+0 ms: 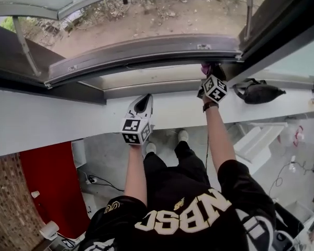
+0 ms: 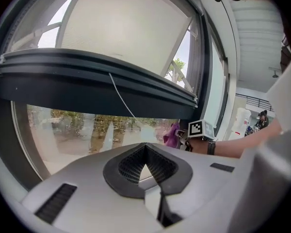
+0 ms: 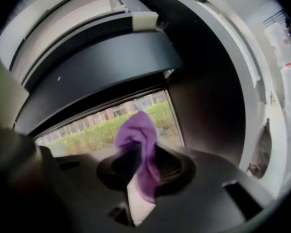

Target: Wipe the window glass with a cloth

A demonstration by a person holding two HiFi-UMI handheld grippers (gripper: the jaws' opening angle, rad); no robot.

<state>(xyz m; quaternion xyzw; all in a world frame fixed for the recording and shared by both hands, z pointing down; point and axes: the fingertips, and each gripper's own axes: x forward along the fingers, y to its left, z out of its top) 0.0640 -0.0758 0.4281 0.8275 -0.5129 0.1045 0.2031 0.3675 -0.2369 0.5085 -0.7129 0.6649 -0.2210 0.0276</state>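
The right hand-held gripper [image 3: 141, 155] is seen with its jaws closed on a purple cloth [image 3: 136, 132], which is bunched between them and stands out past their tips. The cloth is held at the lower right corner of the window glass [image 3: 94, 127], just beside the dark window frame [image 1: 146, 52]; whether it is touching the pane cannot be made out. Greenery is seen through the glass.

The left hand-held gripper [image 2: 145, 152] is shown with its jaws brought together and nothing between them. It is pointed at the lower pane, its nose near the white sill [image 1: 57, 120] and apart from the cloth.

In the head view both arms are stretched forward toward the window. The right forearm [image 1: 220, 140] is extended further, so that its gripper is carried up to the frame, and a dark band [image 1: 210, 106] is worn at the wrist. The left forearm [image 1: 136, 171] is held lower and to the left, the gripper's marker cube [image 1: 135, 130] being turned toward the camera.

A black bag [image 1: 259, 92] is set on the sill to the right of the right gripper.
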